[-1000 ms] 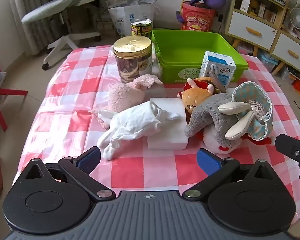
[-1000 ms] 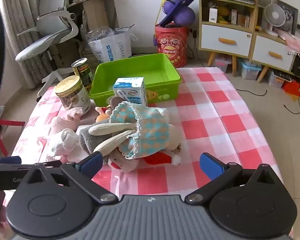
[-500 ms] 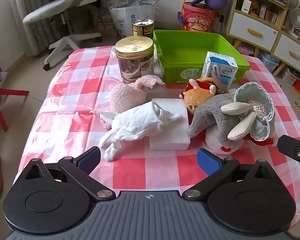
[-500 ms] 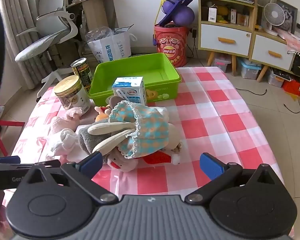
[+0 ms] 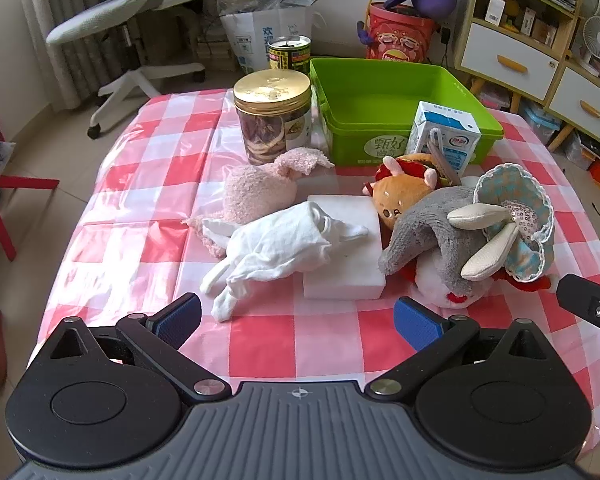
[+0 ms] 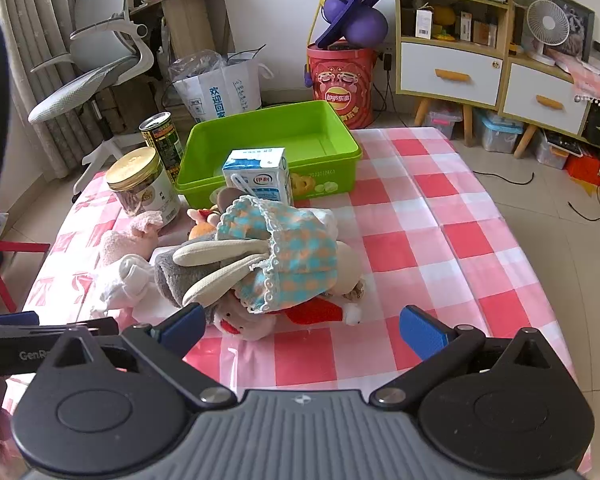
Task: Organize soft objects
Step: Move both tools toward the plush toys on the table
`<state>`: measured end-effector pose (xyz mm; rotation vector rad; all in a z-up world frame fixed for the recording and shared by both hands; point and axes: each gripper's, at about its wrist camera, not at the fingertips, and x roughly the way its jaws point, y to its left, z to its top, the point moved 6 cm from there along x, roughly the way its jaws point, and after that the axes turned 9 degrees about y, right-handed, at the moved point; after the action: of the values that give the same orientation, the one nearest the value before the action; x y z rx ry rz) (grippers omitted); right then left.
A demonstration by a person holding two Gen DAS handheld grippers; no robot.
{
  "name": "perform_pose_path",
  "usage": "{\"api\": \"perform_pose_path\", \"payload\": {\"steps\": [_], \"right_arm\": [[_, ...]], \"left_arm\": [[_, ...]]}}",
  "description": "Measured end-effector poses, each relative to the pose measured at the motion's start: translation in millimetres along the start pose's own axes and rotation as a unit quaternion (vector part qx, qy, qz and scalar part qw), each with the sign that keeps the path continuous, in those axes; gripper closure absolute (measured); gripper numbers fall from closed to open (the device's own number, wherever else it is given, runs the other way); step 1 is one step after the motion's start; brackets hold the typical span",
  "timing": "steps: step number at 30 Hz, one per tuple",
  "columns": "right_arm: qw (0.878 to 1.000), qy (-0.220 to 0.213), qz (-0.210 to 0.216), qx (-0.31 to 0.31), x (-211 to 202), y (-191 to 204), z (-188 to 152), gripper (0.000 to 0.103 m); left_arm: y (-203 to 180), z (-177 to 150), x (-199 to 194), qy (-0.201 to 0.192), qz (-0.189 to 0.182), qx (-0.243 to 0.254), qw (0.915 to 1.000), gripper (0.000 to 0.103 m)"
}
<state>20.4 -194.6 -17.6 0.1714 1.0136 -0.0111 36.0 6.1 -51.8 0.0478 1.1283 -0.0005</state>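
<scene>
A pile of soft things lies mid-table: a white cloth draped over a white foam block, a pink plush, an orange plush, a grey plush and a rabbit doll in a checked dress. An empty green bin stands behind them. My left gripper is open and empty, just short of the cloth. My right gripper is open and empty, just short of the rabbit doll.
A gold-lidded jar, a tin can and a milk carton stand by the bin. An office chair, a red snack bucket and a drawer cabinet stand beyond the checked table.
Both grippers have moved very slightly; the views shift a little. Nothing on the table has moved.
</scene>
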Motion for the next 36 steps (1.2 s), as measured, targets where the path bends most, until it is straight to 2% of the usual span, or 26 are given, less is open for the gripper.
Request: {"api": "perform_pose_path", "payload": {"steps": [27, 36], "right_arm": [[1.0, 0.011, -0.007, 0.006, 9, 0, -1, 0.02], [0.999, 0.004, -0.001, 0.032, 21, -10, 6, 0.02]], "left_arm": [[8, 2, 7, 0.004, 0.004, -0.003, 1.0, 0.005], [36, 21, 23, -0.015, 0.025, -0.021, 0.9994, 0.005]]}}
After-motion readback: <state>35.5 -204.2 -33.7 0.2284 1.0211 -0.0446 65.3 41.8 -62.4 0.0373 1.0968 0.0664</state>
